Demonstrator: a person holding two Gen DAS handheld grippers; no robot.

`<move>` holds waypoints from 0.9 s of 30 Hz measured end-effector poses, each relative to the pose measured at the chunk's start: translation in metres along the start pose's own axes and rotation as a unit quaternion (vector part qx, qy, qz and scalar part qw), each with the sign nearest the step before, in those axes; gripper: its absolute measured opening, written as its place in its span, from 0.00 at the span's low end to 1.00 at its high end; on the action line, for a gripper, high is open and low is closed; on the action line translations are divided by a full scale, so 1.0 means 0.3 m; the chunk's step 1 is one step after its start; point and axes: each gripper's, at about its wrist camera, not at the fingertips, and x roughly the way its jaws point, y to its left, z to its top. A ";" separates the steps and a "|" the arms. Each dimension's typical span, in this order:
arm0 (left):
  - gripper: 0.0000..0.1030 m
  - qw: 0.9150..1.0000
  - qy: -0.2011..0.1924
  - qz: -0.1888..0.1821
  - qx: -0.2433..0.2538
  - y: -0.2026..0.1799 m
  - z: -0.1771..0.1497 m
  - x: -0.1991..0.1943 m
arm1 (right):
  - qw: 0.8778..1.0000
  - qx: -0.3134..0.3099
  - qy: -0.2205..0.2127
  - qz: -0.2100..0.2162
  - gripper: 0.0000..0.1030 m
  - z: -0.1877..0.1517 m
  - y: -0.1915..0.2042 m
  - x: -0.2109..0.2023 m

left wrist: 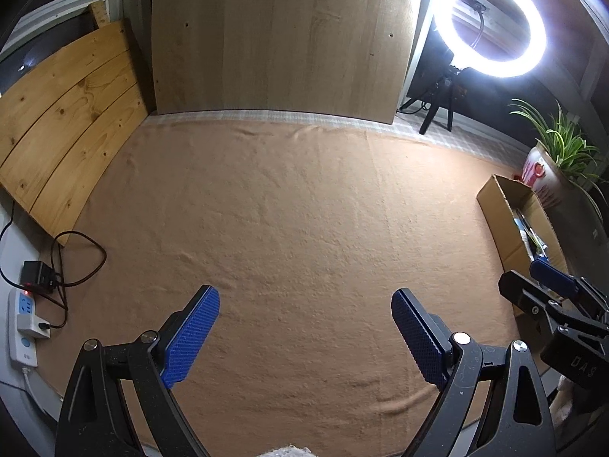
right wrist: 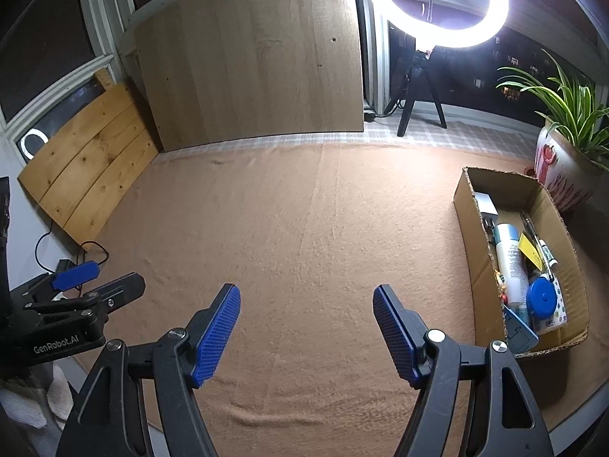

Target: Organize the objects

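Two hand-held grippers hang over the surface (right wrist: 304, 228), which is covered by one tan cloth. The left hand-held gripper (left wrist: 304, 312) has its blue pads spread wide with only cloth showing between them, and the right hand-held gripper (right wrist: 306, 308) likewise stands with its pads apart and holds nothing. The task's things lie together in one open cardboard box (right wrist: 466, 221) at the right edge of the cloth: one white bottle (right wrist: 512, 262), one round blue lid-like disc (right wrist: 540, 297), one yellow tag (right wrist: 531, 249), one pen (right wrist: 542, 247), one grey block (right wrist: 485, 202) at the far end, and smaller bits too jumbled to count. Just behind the box stands one potted plant (right wrist: 563, 114) in a red-and-white pot. One lit ring light (right wrist: 434, 3) on a tripod stands at the back, beside one large pale wood panel (right wrist: 251, 68) leaning upright. One pine board (right wrist: 91, 167) leans at the left, near one power strip (left wrist: 23, 327) with a black cable (left wrist: 80, 255). The middle of the cloth lies bare between the grippers and the box.
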 end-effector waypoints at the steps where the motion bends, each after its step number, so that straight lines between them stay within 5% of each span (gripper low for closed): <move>1: 0.91 1.000 -0.001 0.000 0.001 0.000 0.002 -0.002 | 1.000 0.000 -0.001 -0.001 0.67 -0.001 0.002 -0.003; 27: 0.91 0.999 0.006 0.006 0.032 -0.075 -0.002 0.021 | 1.000 0.022 -0.003 -0.007 0.67 -0.038 -0.026 -0.015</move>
